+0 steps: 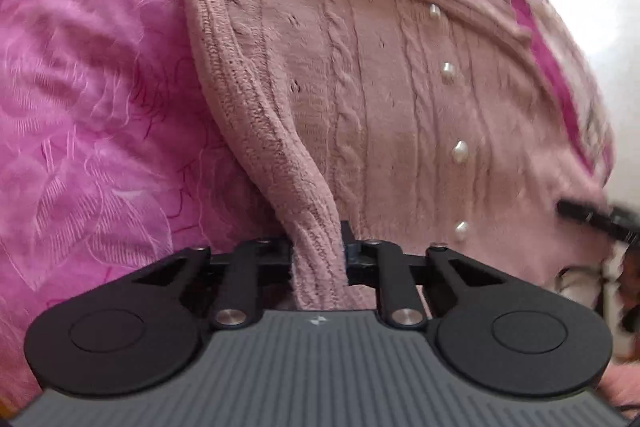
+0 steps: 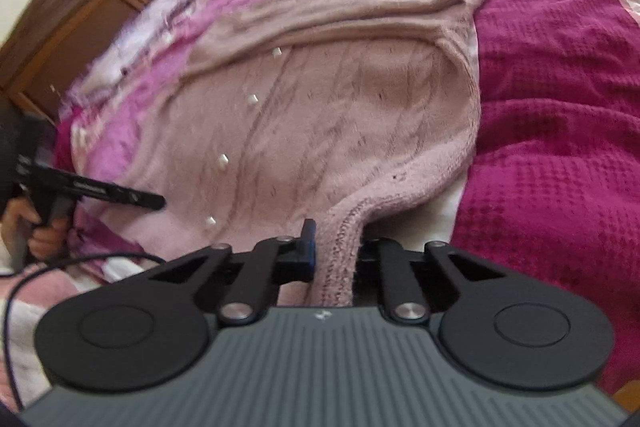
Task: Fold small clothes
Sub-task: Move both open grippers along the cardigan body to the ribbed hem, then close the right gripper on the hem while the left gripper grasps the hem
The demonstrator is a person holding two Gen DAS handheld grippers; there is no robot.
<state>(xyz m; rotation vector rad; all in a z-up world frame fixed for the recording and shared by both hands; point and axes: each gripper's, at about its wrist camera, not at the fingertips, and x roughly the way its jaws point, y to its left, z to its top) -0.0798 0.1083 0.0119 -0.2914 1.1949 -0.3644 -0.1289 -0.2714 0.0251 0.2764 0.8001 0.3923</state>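
Cardigan [image 1: 400, 99], soft, floppy knit: left gripper [image 1: 318, 251] and right gripper [image 2: 334, 251] each pinch its ribbed hem, best hold.

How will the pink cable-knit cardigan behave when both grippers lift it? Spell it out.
Likely floppy: the pink cable-knit cardigan already bunches into a soft rope where the left gripper pinches its ribbed edge. It will probably sag between that and the right gripper. The fuzzy knit should grip rather than slip. The pearl buttons might snag.
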